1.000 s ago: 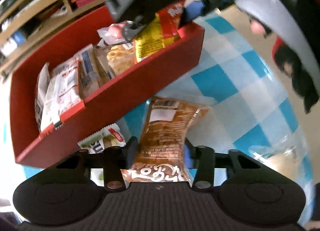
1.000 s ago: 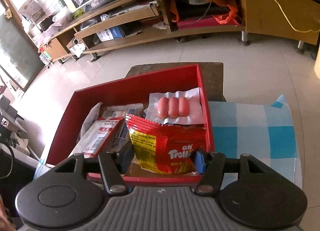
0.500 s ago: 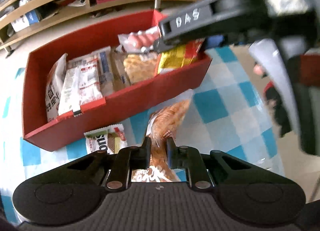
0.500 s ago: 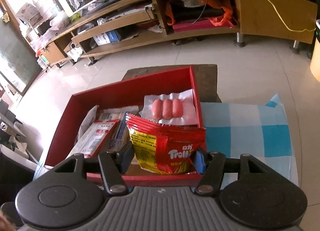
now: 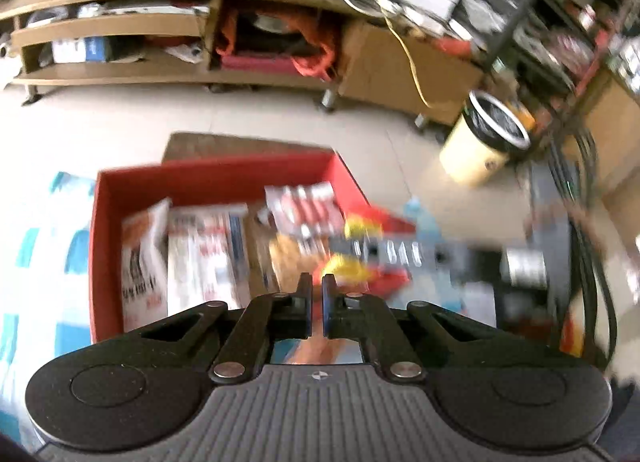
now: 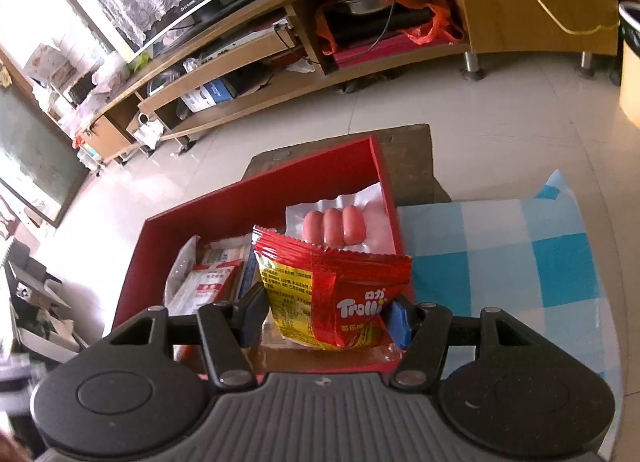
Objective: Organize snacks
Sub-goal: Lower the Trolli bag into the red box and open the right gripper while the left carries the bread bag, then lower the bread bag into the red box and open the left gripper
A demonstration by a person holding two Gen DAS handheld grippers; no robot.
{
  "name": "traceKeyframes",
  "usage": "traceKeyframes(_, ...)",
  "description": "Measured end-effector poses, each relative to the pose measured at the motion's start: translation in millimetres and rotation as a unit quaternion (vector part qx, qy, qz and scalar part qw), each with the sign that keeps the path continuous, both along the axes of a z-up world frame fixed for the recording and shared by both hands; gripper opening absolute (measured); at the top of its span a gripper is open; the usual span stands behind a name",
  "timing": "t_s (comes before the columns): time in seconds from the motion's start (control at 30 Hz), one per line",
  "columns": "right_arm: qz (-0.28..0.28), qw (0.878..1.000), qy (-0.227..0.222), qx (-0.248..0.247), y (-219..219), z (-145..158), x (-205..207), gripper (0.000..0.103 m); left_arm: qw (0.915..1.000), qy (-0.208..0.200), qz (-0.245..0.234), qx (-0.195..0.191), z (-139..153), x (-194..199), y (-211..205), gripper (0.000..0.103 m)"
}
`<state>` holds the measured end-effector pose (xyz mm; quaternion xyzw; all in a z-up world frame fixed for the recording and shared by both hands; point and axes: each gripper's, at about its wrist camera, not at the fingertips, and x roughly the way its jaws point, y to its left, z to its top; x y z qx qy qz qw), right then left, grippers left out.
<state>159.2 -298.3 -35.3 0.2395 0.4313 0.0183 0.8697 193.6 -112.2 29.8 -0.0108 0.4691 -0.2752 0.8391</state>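
A red box (image 6: 280, 182) holds several snack packs: white-and-red packets (image 6: 208, 282) at left and a sausage pack (image 6: 336, 224) at back right. My right gripper (image 6: 326, 314) is shut on a red and yellow Trolli bag (image 6: 340, 294), held upright over the box's near right corner. The left wrist view is blurred. My left gripper (image 5: 317, 302) is shut, with an orange-brown snack bag (image 5: 316, 352) pinched low between the fingers, above the box's (image 5: 216, 178) near edge. The right gripper (image 5: 384, 254) with the Trolli bag (image 5: 352, 266) shows just ahead of it.
The box stands on a blue-and-white checked cloth (image 6: 520, 262) over a small table. Beyond is tiled floor, a long wooden TV cabinet (image 6: 360, 22) and a cream bin (image 5: 484, 146) at right.
My left gripper closed on the orange-brown bag and lifted it off the cloth, swinging up toward the box. The right gripper with the Trolli bag has barely moved.
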Motion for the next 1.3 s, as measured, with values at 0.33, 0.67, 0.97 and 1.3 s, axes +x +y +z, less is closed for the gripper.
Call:
traceKeyframes(0.33,-0.003,1.0,0.005,0.012,-2,-7,7,0.058,0.9845,-0.001,-0.133,0.114,-43,-39,-11,0.065)
traceKeyframes(0.67,0.041,0.998,-0.008,-0.041,14,9,-6,0.079,0.9571,0.041,-0.18,0.224,-114,-89,-41,0.085)
traceKeyframes(0.97,0.055,0.998,-0.002,-0.038,14,7,-15,0.079,0.9612,0.042,-0.131,0.239,-113,-81,-40,0.077)
traceKeyframes(1.3,0.064,0.997,-0.014,-0.043,15,14,-22,0.078,0.9684,0.062,-0.126,0.206,-109,-98,-46,0.046)
